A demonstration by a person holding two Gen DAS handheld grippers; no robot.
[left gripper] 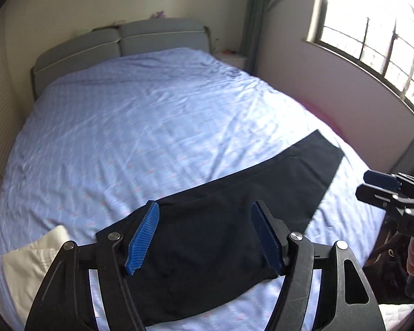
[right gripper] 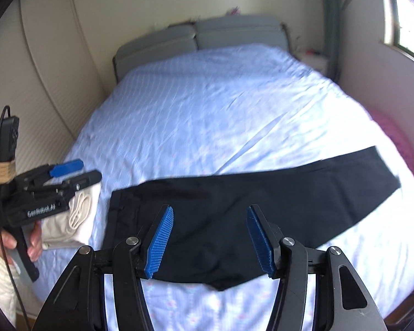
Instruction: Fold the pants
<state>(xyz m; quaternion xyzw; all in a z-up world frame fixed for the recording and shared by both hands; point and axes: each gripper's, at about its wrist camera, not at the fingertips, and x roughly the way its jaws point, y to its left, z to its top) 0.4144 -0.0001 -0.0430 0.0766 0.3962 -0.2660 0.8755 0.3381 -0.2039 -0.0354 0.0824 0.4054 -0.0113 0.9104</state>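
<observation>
Black pants (left gripper: 220,237) lie flat on the blue bed sheet (left gripper: 151,127), folded lengthwise, waist at the left, legs running to the right (right gripper: 289,193). My left gripper (left gripper: 205,212) is open and empty, hovering above the waist end. It also shows in the right wrist view (right gripper: 77,171), at the left of the pants. My right gripper (right gripper: 210,215) is open and empty above the middle of the pants. It also shows in the left wrist view (left gripper: 369,182), past the leg end.
A folded white garment (right gripper: 74,220) lies on the bed left of the pants, also seen in the left wrist view (left gripper: 33,264). A grey headboard (left gripper: 124,47) stands at the far end. A window (left gripper: 372,35) is on the right wall, a pink item (right gripper: 394,138) beside the bed.
</observation>
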